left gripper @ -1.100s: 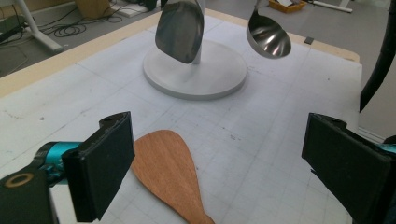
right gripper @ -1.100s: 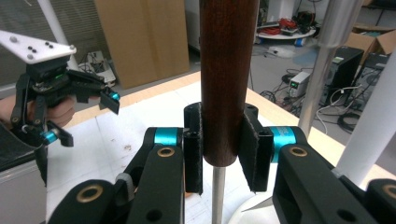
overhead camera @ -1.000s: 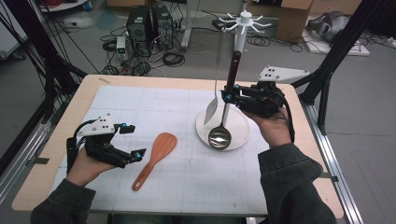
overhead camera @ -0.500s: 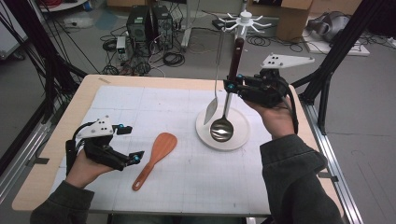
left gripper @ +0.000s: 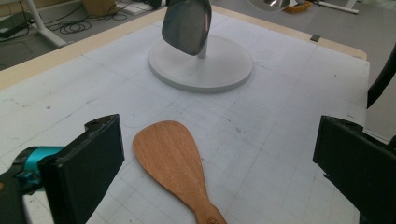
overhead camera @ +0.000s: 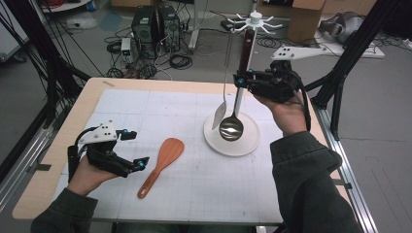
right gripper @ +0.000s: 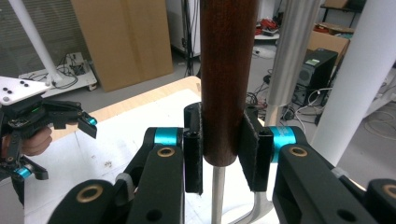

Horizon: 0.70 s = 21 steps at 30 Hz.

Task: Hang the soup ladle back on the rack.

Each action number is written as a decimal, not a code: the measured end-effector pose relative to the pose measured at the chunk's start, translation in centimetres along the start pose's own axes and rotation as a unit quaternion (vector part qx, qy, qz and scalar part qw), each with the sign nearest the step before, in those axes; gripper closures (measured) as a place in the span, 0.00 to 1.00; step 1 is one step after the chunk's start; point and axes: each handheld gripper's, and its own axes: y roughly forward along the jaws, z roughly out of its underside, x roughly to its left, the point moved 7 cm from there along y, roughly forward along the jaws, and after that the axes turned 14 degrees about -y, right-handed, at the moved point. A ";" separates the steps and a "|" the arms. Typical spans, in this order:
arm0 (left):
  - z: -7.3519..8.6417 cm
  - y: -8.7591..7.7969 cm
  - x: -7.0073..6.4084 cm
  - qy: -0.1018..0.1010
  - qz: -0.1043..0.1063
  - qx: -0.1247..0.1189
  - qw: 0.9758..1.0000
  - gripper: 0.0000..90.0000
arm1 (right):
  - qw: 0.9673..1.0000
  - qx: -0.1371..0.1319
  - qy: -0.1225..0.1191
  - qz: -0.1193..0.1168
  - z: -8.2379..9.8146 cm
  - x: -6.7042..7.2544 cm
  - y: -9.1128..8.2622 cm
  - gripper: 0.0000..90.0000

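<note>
From the high view we read no brand or label; the white mat [overhead camera: 194,160] on the table [overhead camera: 58,179] carries only a faint grid. We take the round white base [overhead camera: 232,141] of the utensil stand as our landmark. Straight above it the right gripper [overhead camera: 241,81] pinches the dark wooden handle of a ladle [overhead camera: 231,127], which hangs upright with its steel bowl just over the base. A metal spatula [overhead camera: 219,116] hangs beside the ladle, toward the left edge of the base. The stand's white hook crown [overhead camera: 255,19] shows above the gripper. Left of the base a wooden rice paddle [overhead camera: 160,165] lies flat on the mat, blade toward the base. Farther left again, the left gripper [overhead camera: 136,149] hovers with its jaws spread, holding nothing.

In the left gripper view we see a small round stamp near the paddle's [left gripper: 180,168] neck, too small to read. The left gripper [left gripper: 219,163] stands wide open, one jaw at each side of the paddle, touching neither edge that we can tell. Beyond it sits the base [left gripper: 219,74], with the spatula blade [left gripper: 186,25] hanging over it.

In the right gripper view no writing is legible. The right gripper [right gripper: 222,149] presses both pads against the ladle's handle [right gripper: 228,79]. The left gripper [right gripper: 51,121] shows far off at the left.
</note>
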 end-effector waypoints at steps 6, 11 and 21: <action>0.1 0.1 0.1 0.003 -0.001 0.004 1.000 0.03 | 1.000 0.002 0.002 0.007 -0.2 -0.4 -0.1 0.82; 0.0 0.0 0.1 0.006 -0.003 0.003 1.000 0.03 | 1.000 0.007 0.004 0.010 -0.2 -0.7 0.2 0.82; 0.1 0.0 0.1 0.004 -0.001 0.003 1.000 0.03 | 1.000 0.015 0.008 0.023 0.2 -1.4 0.4 0.82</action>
